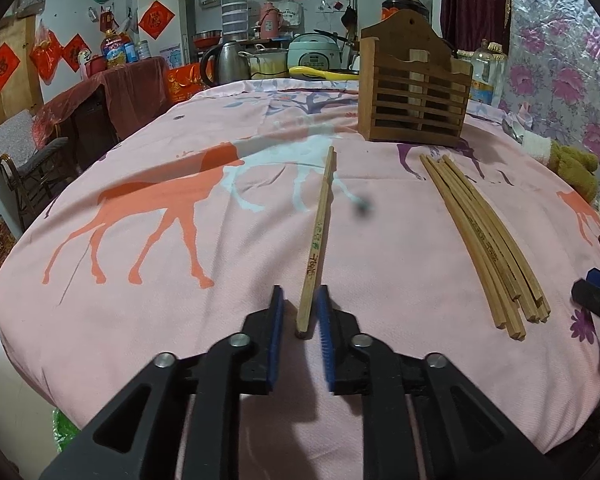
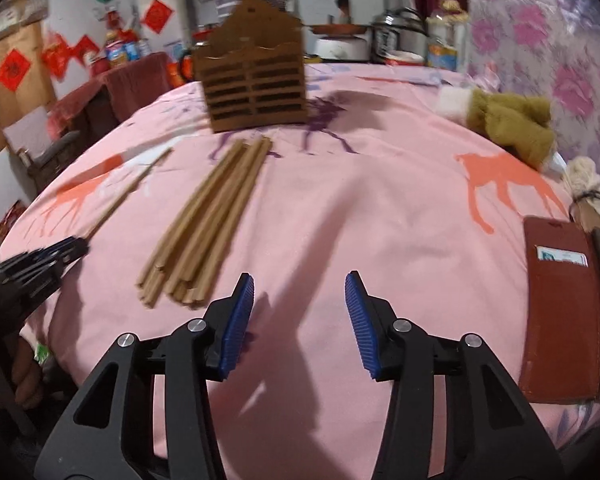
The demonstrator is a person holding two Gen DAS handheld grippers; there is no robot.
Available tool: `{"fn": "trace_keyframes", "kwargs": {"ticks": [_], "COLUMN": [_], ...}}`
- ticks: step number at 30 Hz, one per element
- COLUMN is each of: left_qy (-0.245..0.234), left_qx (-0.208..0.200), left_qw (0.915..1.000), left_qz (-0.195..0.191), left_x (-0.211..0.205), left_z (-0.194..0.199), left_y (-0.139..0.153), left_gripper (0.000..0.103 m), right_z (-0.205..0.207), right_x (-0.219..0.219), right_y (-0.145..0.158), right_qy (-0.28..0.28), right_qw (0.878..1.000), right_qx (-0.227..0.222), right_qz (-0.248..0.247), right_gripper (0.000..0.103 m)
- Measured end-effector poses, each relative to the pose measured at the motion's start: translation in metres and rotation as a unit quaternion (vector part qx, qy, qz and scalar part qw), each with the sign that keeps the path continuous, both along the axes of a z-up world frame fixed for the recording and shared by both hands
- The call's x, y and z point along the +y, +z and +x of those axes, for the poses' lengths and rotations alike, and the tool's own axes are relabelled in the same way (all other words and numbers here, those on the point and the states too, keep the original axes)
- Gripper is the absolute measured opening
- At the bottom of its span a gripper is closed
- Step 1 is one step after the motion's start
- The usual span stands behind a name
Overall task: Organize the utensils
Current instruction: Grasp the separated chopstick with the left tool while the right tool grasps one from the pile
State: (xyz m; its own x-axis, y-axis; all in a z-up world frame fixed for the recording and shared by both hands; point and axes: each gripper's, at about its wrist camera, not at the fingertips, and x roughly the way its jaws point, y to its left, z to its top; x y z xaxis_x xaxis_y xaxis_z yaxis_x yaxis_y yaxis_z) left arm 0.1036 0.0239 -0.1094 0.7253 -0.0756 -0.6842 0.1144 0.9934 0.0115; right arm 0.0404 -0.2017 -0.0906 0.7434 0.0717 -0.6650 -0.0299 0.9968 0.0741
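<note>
My left tool sits slightly open around one chopstick; my right tool gapes empty beside the bundle.

Matt printed cloth over table. Bare, matt wooden chopsticks; slatted holder of dark stained wood. Jaws of black matt plastic, ribbed blue pads, shiny metal rivets. Glossy kettle.
</note>
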Motion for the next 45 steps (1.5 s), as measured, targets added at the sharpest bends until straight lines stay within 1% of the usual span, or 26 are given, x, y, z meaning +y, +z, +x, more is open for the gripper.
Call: {"fn": "trace_keyframes", "kwargs": {"ticks": [1,2,3,5,8,10,11,12,14,15,21,23,25,27,29,31,32,33,34,36,37,39,41,43,44,45], "left_qy": [-0.002,-0.004,-0.005,-0.004,-0.005,-0.005,-0.005,-0.004,-0.002,-0.001,0.0,0.0,0.0,0.0,0.0,0.0,0.0,0.0,0.001,-0.001,-0.004,-0.013,-0.023,-0.033,-0.038,-0.046], "left_qx": [0.001,0.001,0.0,0.0,0.001,0.001,0.001,0.002,0.002,0.002,0.002,0.002,0.002,0.002,0.002,0.003,0.003,0.003,0.003,0.003,0.002,0.0,-0.002,-0.002,-0.002,-0.002], "left_qw": [1.0,1.0,1.0,1.0,1.0,1.0,1.0,1.0,1.0,1.0,1.0,1.0,1.0,1.0,1.0,1.0,1.0,1.0,1.0,1.0,1.0,0.9999,0.9997,0.9995,0.9993,0.9989], "left_qz": [-0.002,-0.001,0.0,0.003,0.0,0.0,0.0,0.0,-0.001,-0.001,-0.001,-0.002,-0.002,-0.002,-0.001,-0.002,-0.002,-0.002,-0.003,-0.004,-0.003,0.0,0.001,-0.001,-0.005,-0.01], "left_x": [0.0,-0.001,-0.001,-0.001,-0.002,-0.002,-0.002,-0.002,-0.001,-0.001,0.001,0.001,0.001,0.001,0.001,0.001,0.001,0.001,0.001,0.0,-0.001,-0.004,-0.007,-0.008,-0.008,-0.008], "left_z": [0.0,0.0,-0.001,-0.001,-0.001,0.0,0.0,0.0,0.0,0.001,0.001,0.001,0.001,0.001,0.001,0.001,0.001,0.001,0.0,-0.001,-0.001,-0.003,-0.004,-0.004,-0.003,-0.004], "left_y": [0.0,-0.001,-0.001,-0.002,-0.002,-0.002,-0.003,-0.003,-0.004,-0.004,-0.004,-0.004,-0.004,-0.004,-0.004,-0.004,-0.004,-0.004,-0.003,-0.002,-0.001,-0.001,-0.001,-0.001,-0.001,-0.001], "left_gripper": [0.039,0.051,0.057,0.06,0.064,0.067,0.07,0.072,0.076,0.078,0.079,0.079,0.079,0.079,0.079,0.079,0.079,0.078,0.076,0.064,0.062,0.052,0.047,0.042,0.034,0.021], "right_z": [-0.001,-0.003,-0.002,0.003,0.008,0.013,0.015,0.017,0.014,0.014,0.004,0.006,0.011,0.02,0.023,0.024,0.025,0.025,0.025,0.024,0.024,0.023,0.023,0.024,0.024,0.023], "right_x": [0.007,0.018,0.024,0.034,0.032,0.017,0.008,-0.006,-0.02,-0.019,0.01,0.019,0.022,0.023,0.02,0.013,0.004,-0.003,-0.01,-0.014,-0.012,-0.005,-0.001,-0.002,-0.002,-0.002], "right_y": [0.0,0.0,-0.001,-0.007,-0.01,-0.009,-0.01,-0.01,-0.008,-0.007,0.001,0.001,-0.002,-0.01,-0.012,-0.012,-0.012,-0.012,-0.012,-0.012,-0.013,-0.014,-0.014,-0.014,-0.014,-0.013], "right_qy": [0.011,0.028,0.037,0.045,0.039,0.004,-0.008,-0.031,-0.04,-0.038,0.011,0.023,0.028,0.029,0.027,-0.001,-0.018,-0.028,-0.034,-0.031,-0.028,-0.017,-0.014,-0.014,-0.013,-0.013], "right_qw": [1.0,0.999,0.999,0.997,0.997,0.999,0.999,0.999,0.999,0.999,1.0,0.999,0.999,0.999,0.999,0.999,0.999,0.999,0.999,0.999,0.999,1.0,1.0,1.0,1.0,1.0], "right_qx": [-0.004,-0.009,-0.008,0.007,0.01,0.013,0.017,0.023,0.022,0.019,-0.014,-0.015,-0.007,0.015,0.015,0.013,0.016,0.018,0.02,0.019,0.019,0.017,0.014,0.013,0.013,0.012], "right_qz": [-0.011,-0.029,-0.039,-0.064,-0.063,-0.046,-0.031,-0.005,0.028,0.033,-0.008,-0.022,-0.033,-0.034,-0.029,-0.033,-0.023,-0.014,0.0,0.012,0.011,0.004,-0.007,-0.006,-0.004,-0.004], "right_gripper": [0.048,0.047,0.047,0.047,0.046,0.046,0.046,0.046,0.047,0.047,0.047,0.047,0.045,0.038,0.037,0.035,0.029,0.019,0.015,0.015,0.016,0.02,0.021,0.021,0.017,0.011]}}
